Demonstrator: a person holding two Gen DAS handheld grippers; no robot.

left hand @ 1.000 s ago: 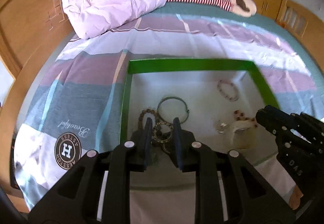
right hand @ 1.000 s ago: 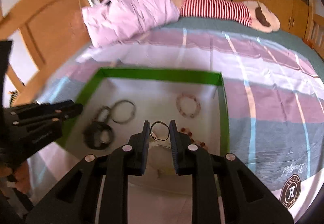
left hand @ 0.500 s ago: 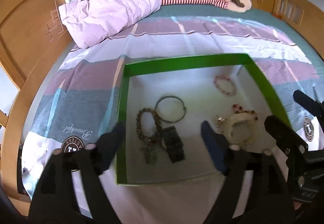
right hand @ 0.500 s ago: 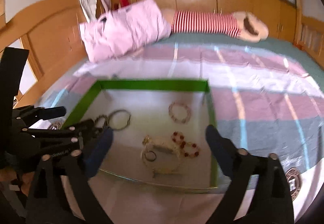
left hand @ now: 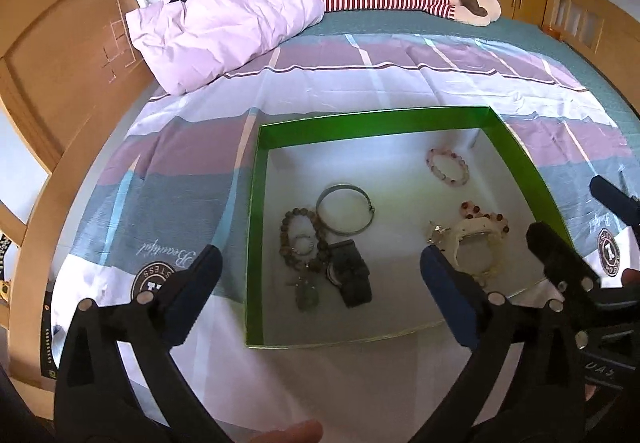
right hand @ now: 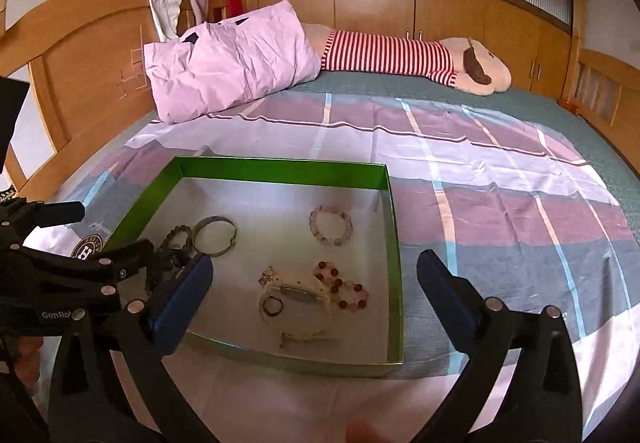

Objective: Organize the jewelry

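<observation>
We find the jewelry inside the shallow green-walled cardboard box on the striped bedsheet: a silver metal bangle and a dark watch by its left wall, a pink bead bracelet toward the back. Judging by this, little sorting remains. Our left gripper and right gripper, jaws just spread wide, hold nothing. The cream tangle by the right wall is hard to separate.

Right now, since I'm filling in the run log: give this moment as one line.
left gripper: open, empty | right gripper: open, empty | jewelry: all inside green box | silver bangle flat, untouched
</observation>
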